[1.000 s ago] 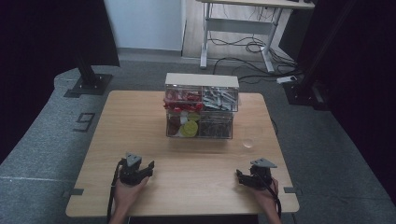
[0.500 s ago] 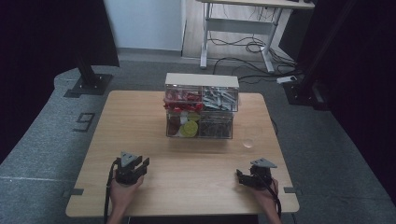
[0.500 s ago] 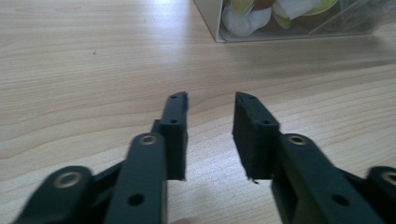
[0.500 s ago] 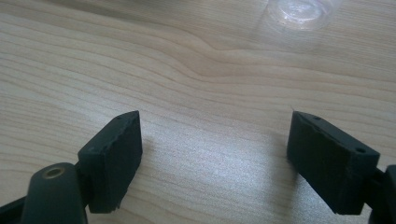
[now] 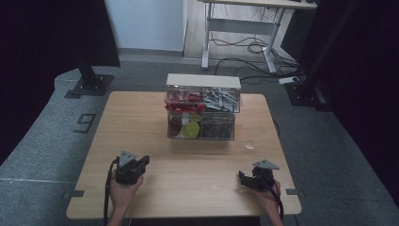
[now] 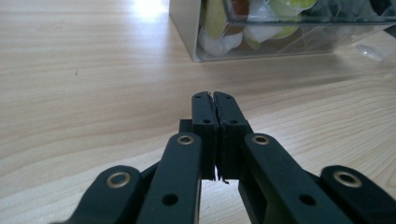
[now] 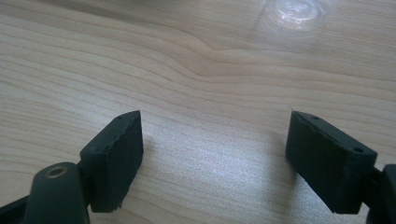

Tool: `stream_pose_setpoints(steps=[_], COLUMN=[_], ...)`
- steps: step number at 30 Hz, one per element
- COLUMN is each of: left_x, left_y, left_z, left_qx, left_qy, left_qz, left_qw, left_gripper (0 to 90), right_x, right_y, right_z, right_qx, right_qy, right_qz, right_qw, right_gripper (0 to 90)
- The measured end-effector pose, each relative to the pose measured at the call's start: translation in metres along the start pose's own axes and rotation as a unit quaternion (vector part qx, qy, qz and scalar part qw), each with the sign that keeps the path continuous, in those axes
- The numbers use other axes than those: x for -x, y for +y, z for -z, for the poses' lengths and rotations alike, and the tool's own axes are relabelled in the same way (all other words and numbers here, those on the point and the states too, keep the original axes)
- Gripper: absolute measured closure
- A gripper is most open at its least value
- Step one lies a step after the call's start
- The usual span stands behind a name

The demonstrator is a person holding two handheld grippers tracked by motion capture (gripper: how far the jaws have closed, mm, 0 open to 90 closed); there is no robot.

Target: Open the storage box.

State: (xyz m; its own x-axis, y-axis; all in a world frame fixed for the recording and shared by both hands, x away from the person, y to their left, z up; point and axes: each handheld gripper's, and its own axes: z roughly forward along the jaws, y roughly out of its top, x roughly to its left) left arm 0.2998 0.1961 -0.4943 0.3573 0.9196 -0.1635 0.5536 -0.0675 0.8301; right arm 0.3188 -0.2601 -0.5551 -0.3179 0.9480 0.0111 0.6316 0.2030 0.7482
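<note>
The left gripper (image 5: 137, 164) rests low on the near-left part of the wooden table (image 5: 141, 113), its 2 jaws pressed flat together with nothing between them — a parked posture rather than a working one, I judge, since its own view looks across bare wood toward the corner of the clear drawer box (image 6: 280, 32). That box (image 5: 202, 109) stands near the far middle of the table, well apart from both hands, with red pieces up top and yellow-green ones below. To its right, just off the box's front corner, sits a small clear cup (image 5: 251, 143). The right gripper (image 5: 246, 181) holds its jaws spread wide and empty, aimed at that cup (image 7: 299, 11) — probably readied so for a reach, though the cup is not yet between them.
</note>
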Motion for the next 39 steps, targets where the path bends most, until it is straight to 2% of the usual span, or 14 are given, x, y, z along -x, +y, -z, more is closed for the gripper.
stream_pose_setpoints(steps=[4,10,21,24,31,39], left_x=[0.008,0.014,0.016,0.02,0.025,0.036], left_y=[0.007,0.015,0.02,0.023,0.025,0.027], left_z=[-0.004,-0.015,-0.028,-0.032,-0.04,-0.057], left_qx=[0.004,0.001,-0.008,-0.011,-0.02,-0.03], left_qy=[-0.007,-0.019,-0.027,-0.037,-0.043,-0.049], left_qz=[-0.006,-0.009,-0.005,-0.006,-0.006,-0.01], left_qw=[0.9999,0.9998,0.9996,0.9992,0.9988,0.9983], left_gripper=[88.0,89.1,89.8,89.9,90.0,90.0], right_x=[0.0,0.0,0.0,0.0,0.0,0.001], right_y=[-0.001,-0.001,-0.001,-0.001,-0.001,-0.001], right_z=[0.001,0.001,0.001,0.001,0.001,0.001], right_qx=[0.0,0.0,0.001,0.001,0.001,0.002], right_qy=[-0.001,-0.001,-0.002,-0.002,-0.002,-0.002], right_qz=[0.001,0.001,0.0,0.0,0.0,-0.002], right_qw=[1.0,1.0,1.0,1.0,1.0,1.0], right_gripper=[20.0,20.0,20.1,20.1,20.1,20.5])
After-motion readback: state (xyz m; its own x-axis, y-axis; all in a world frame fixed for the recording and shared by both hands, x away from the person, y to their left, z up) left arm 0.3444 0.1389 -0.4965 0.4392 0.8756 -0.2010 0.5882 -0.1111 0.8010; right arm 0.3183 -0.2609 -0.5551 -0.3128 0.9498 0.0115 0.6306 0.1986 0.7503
